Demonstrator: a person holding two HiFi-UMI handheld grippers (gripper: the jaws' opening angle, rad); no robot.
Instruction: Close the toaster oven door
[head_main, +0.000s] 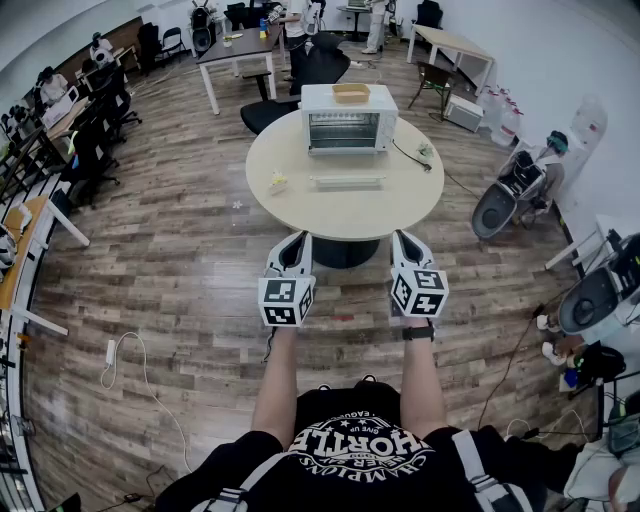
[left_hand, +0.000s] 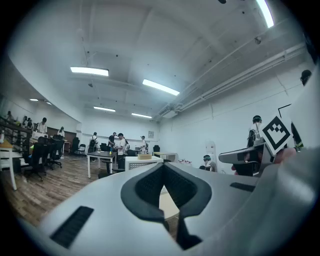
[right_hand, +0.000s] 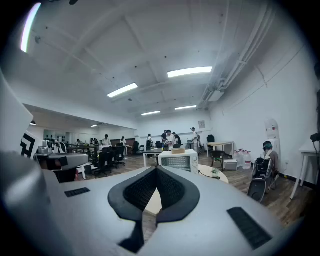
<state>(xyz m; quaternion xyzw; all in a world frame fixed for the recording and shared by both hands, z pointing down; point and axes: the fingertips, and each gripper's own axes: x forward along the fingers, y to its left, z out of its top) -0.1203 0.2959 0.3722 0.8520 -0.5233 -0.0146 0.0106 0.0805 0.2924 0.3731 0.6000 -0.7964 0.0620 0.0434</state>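
The room is a big open office with a wood-plank floor, and people are working at desks along the far walls. A person is standing a step back from a round table (head_main: 300, 215), facing it at twelve o'clock. The toaster oven (head_main: 348, 118) is sitting at the table's twelve o'clock edge with a small basket (head_main: 351, 93) on its roof. Its door (head_main: 347, 182) seems to be hanging open, dropped flat toward the person with the rack inside showing. The left gripper (head_main: 298, 240) and the right gripper (head_main: 402, 238) are being held out side by side at the table's six o'clock edge. Both are clenched on nothing, with the jaws pressed together, and both are well apart from the oven. To my eye the approach is only starting. The next move is calling for a reach across the tabletop, getting a closed tip under the door's front edge, and swinging it up toward twelve o'clock until it shuts.
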